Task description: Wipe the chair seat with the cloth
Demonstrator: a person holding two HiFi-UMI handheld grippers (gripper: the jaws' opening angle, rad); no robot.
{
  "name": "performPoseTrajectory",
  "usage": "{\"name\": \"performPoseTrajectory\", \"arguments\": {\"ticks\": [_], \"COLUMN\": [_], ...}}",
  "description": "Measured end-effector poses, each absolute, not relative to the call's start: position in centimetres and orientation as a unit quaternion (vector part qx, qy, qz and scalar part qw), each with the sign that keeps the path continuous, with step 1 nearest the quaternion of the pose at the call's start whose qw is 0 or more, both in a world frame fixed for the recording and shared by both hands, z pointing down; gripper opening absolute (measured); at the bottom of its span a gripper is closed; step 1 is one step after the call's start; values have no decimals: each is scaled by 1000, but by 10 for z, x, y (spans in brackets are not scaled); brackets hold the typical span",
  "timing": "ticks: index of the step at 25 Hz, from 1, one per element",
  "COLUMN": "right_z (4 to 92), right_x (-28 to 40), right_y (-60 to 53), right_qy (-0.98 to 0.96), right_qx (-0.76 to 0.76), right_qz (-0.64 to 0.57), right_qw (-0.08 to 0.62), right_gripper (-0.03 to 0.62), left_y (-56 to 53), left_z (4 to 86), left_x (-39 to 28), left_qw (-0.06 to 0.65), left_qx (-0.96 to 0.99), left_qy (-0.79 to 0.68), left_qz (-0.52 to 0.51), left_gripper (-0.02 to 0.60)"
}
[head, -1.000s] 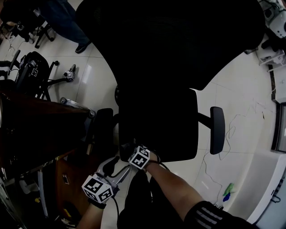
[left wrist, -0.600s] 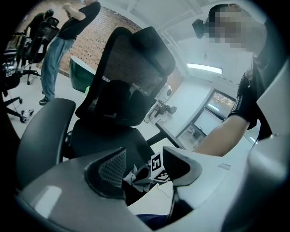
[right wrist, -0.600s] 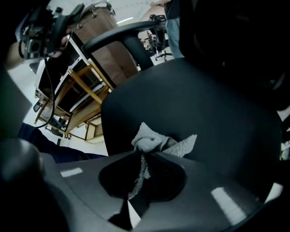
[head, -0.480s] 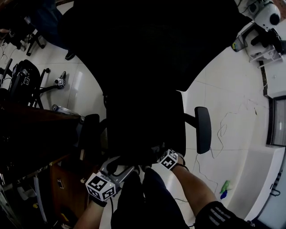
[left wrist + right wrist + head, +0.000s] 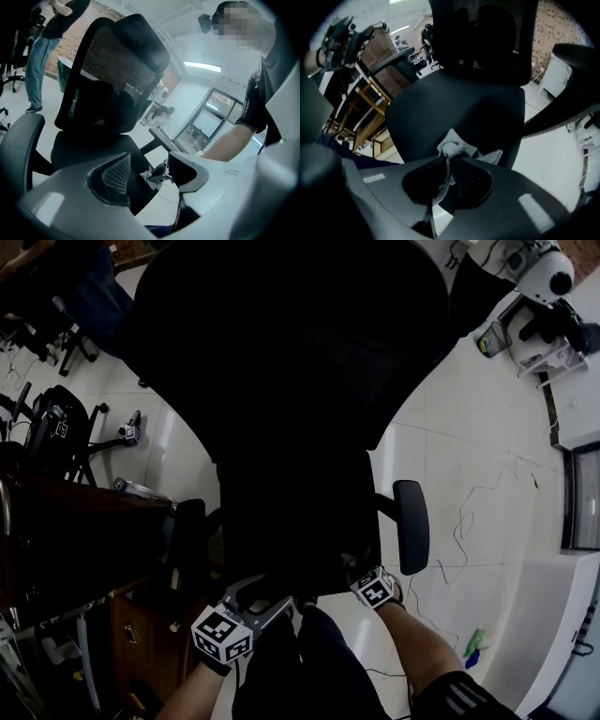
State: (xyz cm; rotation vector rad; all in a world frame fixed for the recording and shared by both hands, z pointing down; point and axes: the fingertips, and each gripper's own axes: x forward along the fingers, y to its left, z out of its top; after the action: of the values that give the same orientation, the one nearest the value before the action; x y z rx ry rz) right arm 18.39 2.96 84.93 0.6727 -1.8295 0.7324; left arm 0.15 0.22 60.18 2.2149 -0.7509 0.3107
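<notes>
If the cloth [image 5: 452,146] slips from our tight right gripper [image 5: 450,163], we scrape the seat [image 5: 454,103]; left gripper [image 5: 149,172] is wide, empty.

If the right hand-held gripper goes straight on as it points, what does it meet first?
Probably the chair seat, just ahead of the cloth in its shut jaws; the backrest stands beyond. Depth unclear.

An office-like workspace is indicated — a black mesh-backed swivel chair [image 5: 300,427] is set on a pale tiled floor [image 5: 469,456], more wheeled chairs [image 5: 56,427] are gathered beside a wooden desk [image 5: 75,521], loose cables [image 5: 464,521] are trailed over the tiles, and white equipment [image 5: 544,287] is kept at one edge.
</notes>
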Motion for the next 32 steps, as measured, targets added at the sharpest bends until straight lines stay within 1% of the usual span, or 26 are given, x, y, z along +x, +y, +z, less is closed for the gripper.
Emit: {"name": "performPoseTrajectory", "arguments": {"ticks": [3,7,11,13,18,24,29,32], "right_z": [803,719,635,600,519,432,359,324], "right_x": [153,112,93,88,81,68,36,32], "right_y": [9,-1,-15,-23,-5,59,159,216], "right_qy": [-794,-844,-875,-885,-904,-912,-913,-911], "right_qx": [295,288,297,305,313,343,361,367], "right_qz": [308,295,273,262,227,190,182,187], "right_qw": [433,343,269,236,182,119,57,28], "right_gripper": [41,43,43,43,43,43,43,44], "left_y": [-2,-2,1,3,29,91,194,251], "left_z": [586,556,517,498,460,410,379,360], "left_x": [-4,-17,-25,-32,-37,-46,-70,-83], "left_qw": [372,365,347,336,315,261,237,228], "left_qx": [868,861,863,865,878,906,920,925], "left_qy": [-306,-333,-350,-358,-353,-330,-306,-301], "left_qz": [123,116,107,100,77,53,52,47], "left_gripper": [275,275,275,275,273,273,273,273]}}
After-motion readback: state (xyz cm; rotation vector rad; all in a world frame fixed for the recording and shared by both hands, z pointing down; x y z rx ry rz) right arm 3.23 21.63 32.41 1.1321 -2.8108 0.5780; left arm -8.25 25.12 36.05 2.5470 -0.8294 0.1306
